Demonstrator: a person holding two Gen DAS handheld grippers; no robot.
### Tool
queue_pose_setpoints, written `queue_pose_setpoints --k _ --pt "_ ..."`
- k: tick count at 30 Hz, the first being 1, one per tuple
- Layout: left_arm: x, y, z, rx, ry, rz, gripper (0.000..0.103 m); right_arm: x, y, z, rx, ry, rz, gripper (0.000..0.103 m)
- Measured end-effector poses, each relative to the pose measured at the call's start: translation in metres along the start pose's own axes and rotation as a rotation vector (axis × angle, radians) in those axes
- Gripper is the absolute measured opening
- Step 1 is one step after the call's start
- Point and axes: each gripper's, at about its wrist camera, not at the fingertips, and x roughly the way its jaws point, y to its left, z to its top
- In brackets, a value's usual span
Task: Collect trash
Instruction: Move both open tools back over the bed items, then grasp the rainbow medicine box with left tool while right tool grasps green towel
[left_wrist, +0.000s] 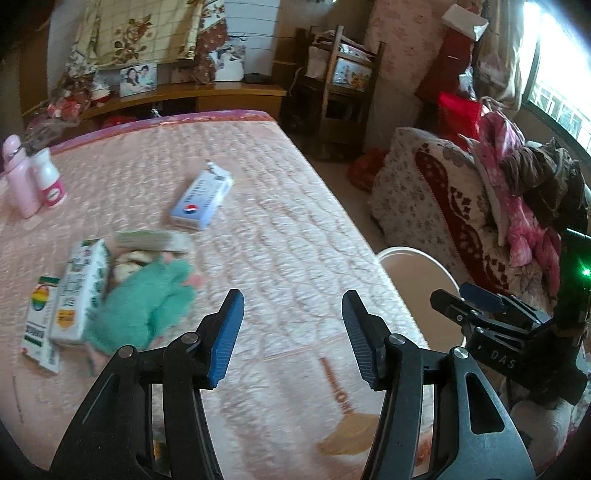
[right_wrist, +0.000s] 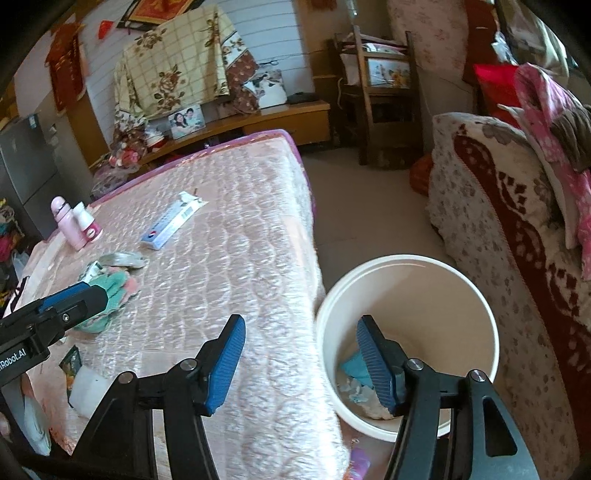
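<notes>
My left gripper (left_wrist: 293, 338) is open and empty above the pink quilted bed (left_wrist: 280, 206). Left of it lies a pile: a green fluffy glove (left_wrist: 147, 306), two cartons (left_wrist: 79, 291), and crumpled wrappers (left_wrist: 151, 242). A blue and white box (left_wrist: 201, 199) lies farther back. My right gripper (right_wrist: 301, 356) is open and empty, over the bed's edge and the white bucket (right_wrist: 476, 302), which holds some trash (right_wrist: 360, 391) at its bottom. The bucket rim shows in the left wrist view (left_wrist: 417, 258). The left gripper shows in the right wrist view (right_wrist: 70, 299) near the glove (right_wrist: 114, 291).
A pink bottle (left_wrist: 18, 177) and a white bottle (left_wrist: 50, 179) stand at the bed's far left. A patterned sofa (right_wrist: 517, 229) with clothes stands right of the bucket. A wooden chair (right_wrist: 380, 96) and a low cabinet (right_wrist: 266, 122) stand behind. A small packet (right_wrist: 72, 363) lies near the bed's front.
</notes>
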Motion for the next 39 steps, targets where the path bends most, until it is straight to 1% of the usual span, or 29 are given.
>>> queue_pose_setpoints --k 6,12,16,22,27,32,37,39 --pt "-0.017 0.031 -0.003 -0.034 -0.003 0.026 0.054 0.004 0.031 0.003 -0.038 0.009 0.042 0.061" --pt "-0.040 0.066 -0.006 -0.060 -0.014 0.056 0.054 0.007 0.060 0.005 -0.076 0.017 0.087 0.065" --pt "-0.050 0.093 -0.010 -0.071 -0.004 0.098 0.054 0.011 0.079 0.005 -0.099 0.030 0.120 0.065" --pt "-0.061 0.140 -0.026 -0.094 0.019 0.176 0.054 0.024 0.109 0.002 -0.136 0.069 0.163 0.066" --pt "-0.062 0.168 -0.039 -0.129 0.042 0.211 0.054 0.036 0.132 0.001 -0.147 0.105 0.216 0.066" --pt "-0.063 0.190 -0.045 -0.168 0.047 0.227 0.054 0.054 0.166 0.005 -0.154 0.155 0.290 0.070" --pt "-0.053 0.207 -0.047 -0.185 0.064 0.245 0.054 0.077 0.203 0.007 -0.158 0.209 0.345 0.070" --pt "-0.047 0.213 -0.046 -0.185 0.073 0.246 0.054 0.086 0.212 0.008 -0.148 0.227 0.354 0.073"
